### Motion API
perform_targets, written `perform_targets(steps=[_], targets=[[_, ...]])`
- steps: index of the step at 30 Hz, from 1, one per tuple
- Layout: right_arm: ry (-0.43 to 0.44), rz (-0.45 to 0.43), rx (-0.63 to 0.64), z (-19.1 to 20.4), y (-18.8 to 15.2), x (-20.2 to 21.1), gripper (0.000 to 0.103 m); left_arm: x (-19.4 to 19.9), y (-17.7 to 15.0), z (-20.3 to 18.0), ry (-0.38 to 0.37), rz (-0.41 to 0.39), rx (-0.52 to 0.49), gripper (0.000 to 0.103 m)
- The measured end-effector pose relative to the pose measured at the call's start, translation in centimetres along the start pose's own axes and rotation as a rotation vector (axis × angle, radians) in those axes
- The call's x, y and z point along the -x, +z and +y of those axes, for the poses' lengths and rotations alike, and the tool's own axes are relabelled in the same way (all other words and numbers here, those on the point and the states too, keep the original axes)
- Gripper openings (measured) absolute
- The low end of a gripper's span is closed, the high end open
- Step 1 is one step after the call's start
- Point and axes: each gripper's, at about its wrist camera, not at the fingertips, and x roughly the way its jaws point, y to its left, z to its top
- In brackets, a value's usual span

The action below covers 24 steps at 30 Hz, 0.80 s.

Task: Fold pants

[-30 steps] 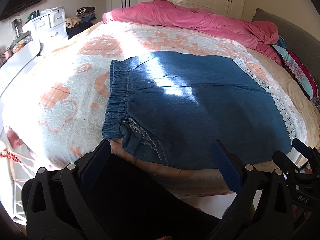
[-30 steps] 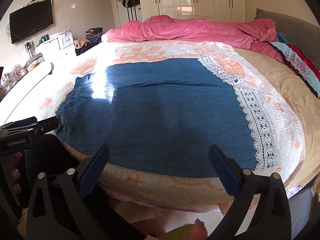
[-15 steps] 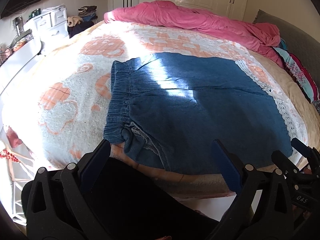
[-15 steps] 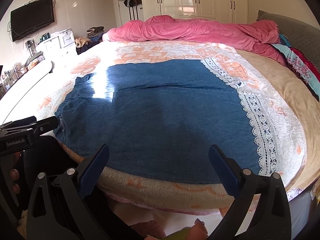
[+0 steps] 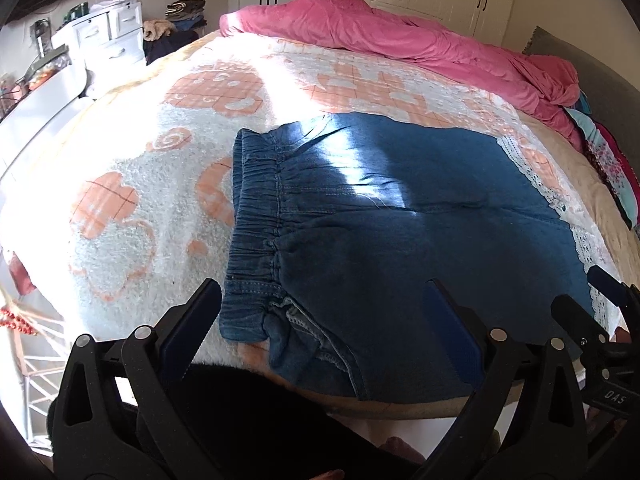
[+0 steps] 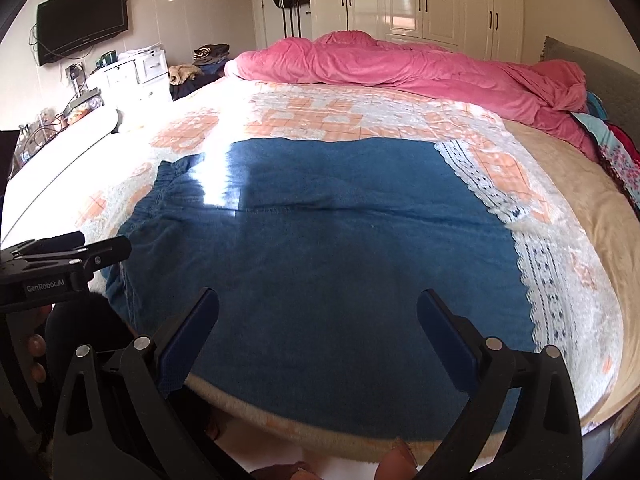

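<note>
The pants [image 5: 392, 240] lie spread flat on the bed's blanket [image 5: 120, 216], close to the near edge of the bed, and I place everything else from them. Their gathered waistband [image 5: 256, 216] is at the left end; the near corner of that end is bunched and turned over, showing a seam. The legs run off to the right, ending beside the blanket's lace border [image 6: 540, 280]. A bright patch of sunlight falls across the pants near the waistband, and the rest lies in shadow. My left hand-held gripper [image 5: 320, 320] hovers just short of the waistband's near corner, its blue-padded fingers [image 5: 188, 332] spread wide with nothing between them. My right hand-held gripper [image 6: 318, 324] is near the middle of the pants' near edge, its jaws equally wide and empty, not touching the cloth. Beyond the pants, at the far side of the bed, lies a rumpled pink quilt [image 6: 400, 68]. Farther back stand white wardrobes [image 6: 420, 0], and to the far left of the pants a white dresser [image 6: 136, 76] sits below a wall-mounted television [image 6: 80, 32].
</note>
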Motion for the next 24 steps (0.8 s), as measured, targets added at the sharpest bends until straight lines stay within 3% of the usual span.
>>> perform_targets(steps=[12, 15, 21, 24], targets=[[0.077, -0.007, 0.16, 1.0, 8.0, -5.8, 0.099, -4.8, 5.8, 5.7, 0.053, 0.037, 0.102, 0.094], [0.109, 0.025, 0.167, 0.9, 10.0, -8.2, 0.099, -6.3, 7.5, 7.1, 0.073, 0.044, 0.113, 0.094], [0.087, 0.081, 0.27, 1.2, 13.3, -13.7, 0.099, -10.1, 10.3, 9.0, 0.114, 0.097, 0.109, 0.094], [0.095, 0.125, 0.259, 0.5, 14.7, -16.3, 0.099, -11.6, 11.2, 8.9, 0.097, 0.119, 0.072, 0.094]])
